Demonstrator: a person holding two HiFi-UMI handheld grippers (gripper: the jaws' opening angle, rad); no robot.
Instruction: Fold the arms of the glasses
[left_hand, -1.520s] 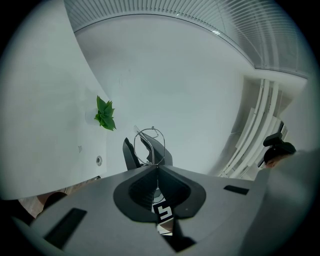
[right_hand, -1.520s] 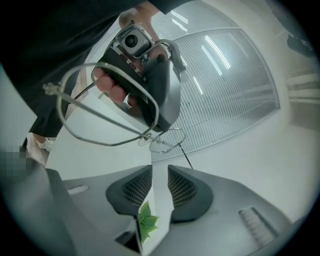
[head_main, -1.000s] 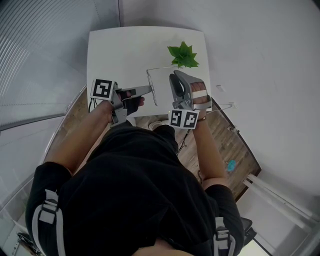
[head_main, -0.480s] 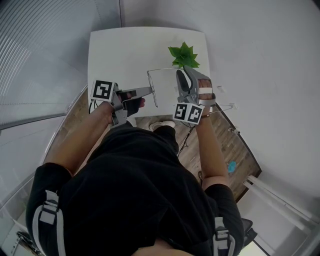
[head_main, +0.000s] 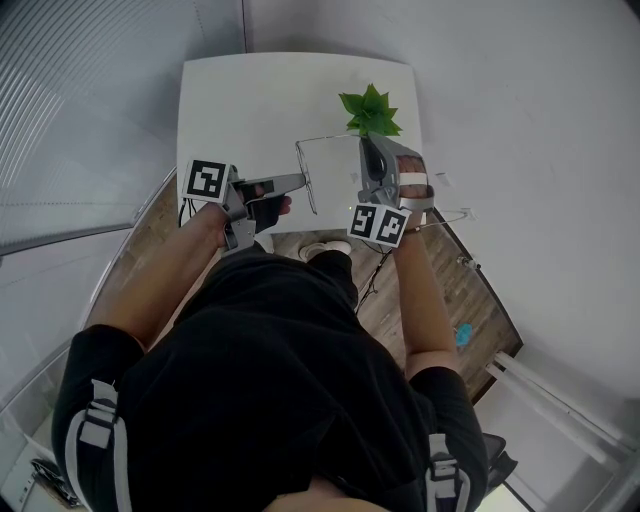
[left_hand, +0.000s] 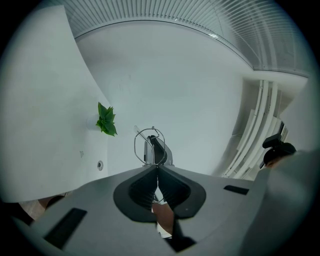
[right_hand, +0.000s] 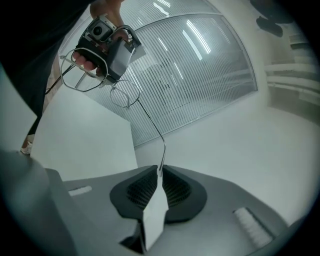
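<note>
**Right claw pinched on the arm tip, hinge at the far end**

The right claw (right_hand: 159, 172) is pressed together on the curved tip of one arm (right_hand: 150, 120) of the glasses (head_main: 304, 175). The wire comes straight out from between its pads. The left claw (left_hand: 156, 169) is clamped on the front of the frame, with a lens ring standing just past its tips. The glasses hang in the air between the two claws, above the near edge of the white desk (head_main: 250, 100) and just short of the green plant (head_main: 370, 110).

The arm's long axis decides the next move. In the head view it runs sideways from the right claw to the hinge at the far corner of the front, and the front runs from that corner back toward the person. The arm stands open, roughly square to the front. The right claw is the one on it, so folding should mean swinging the tip in an arc about the hinge toward the front while the left claw steadies the frame. I cannot make out the second arm.

A second ago the right claw was spread and sat closer to the front. It has since slid outward along the arm, and its jaws have just been closing on the tip. The left claw and the front have not moved.
</note>
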